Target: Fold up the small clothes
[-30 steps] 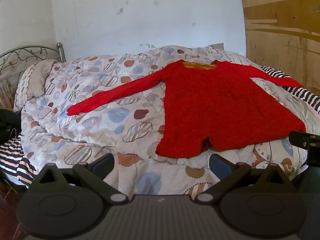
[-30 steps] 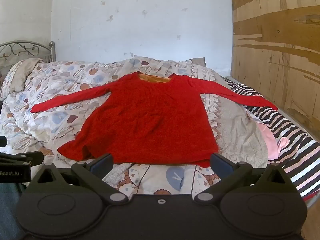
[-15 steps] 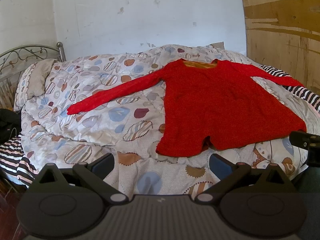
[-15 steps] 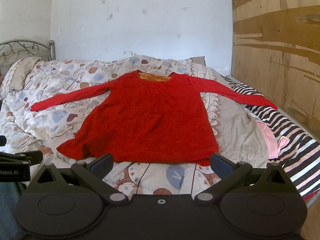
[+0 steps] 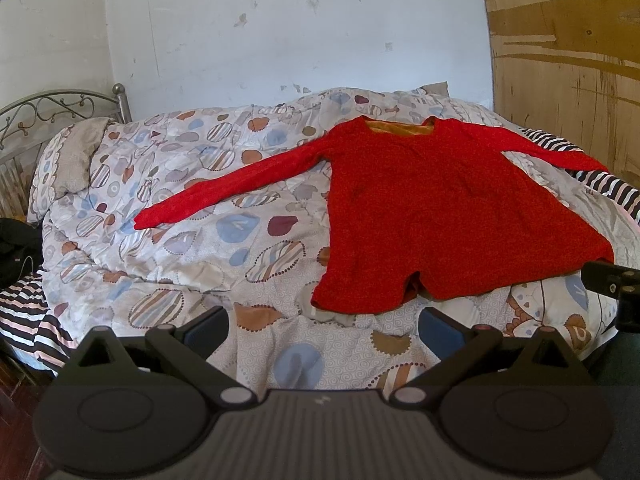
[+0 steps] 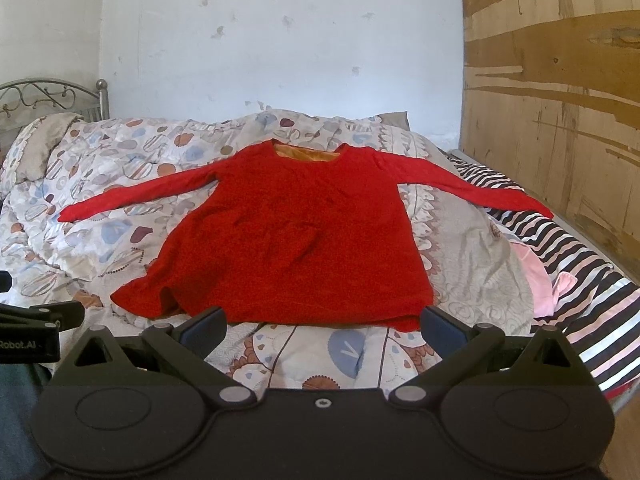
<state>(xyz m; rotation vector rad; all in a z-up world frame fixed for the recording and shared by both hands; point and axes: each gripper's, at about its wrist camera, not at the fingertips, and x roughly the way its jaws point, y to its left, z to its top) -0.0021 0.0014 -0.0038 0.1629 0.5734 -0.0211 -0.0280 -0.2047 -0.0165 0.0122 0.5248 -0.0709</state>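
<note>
A red long-sleeved top [image 5: 432,216] [image 6: 296,240] lies flat on the patterned quilt [image 5: 192,248] [image 6: 80,200], neck toward the wall, both sleeves spread out sideways. Its hem has a small raised fold near the lower left corner [image 6: 160,296]. My left gripper [image 5: 322,326] is open, short of the hem and to its left, with nothing between its fingers. My right gripper [image 6: 322,326] is open just in front of the middle of the hem, holding nothing. Part of the other gripper shows at each view's edge.
A wooden panel wall [image 6: 560,100] runs along the bed's right side. Striped bedding [image 6: 580,280] and a pink cloth [image 6: 532,272] lie to the right of the quilt. A pillow [image 5: 68,160] and a metal headboard [image 5: 48,108] stand at the left.
Both views have shifted slightly forward toward the bed. The red top has not moved, and both grippers stay open.
</note>
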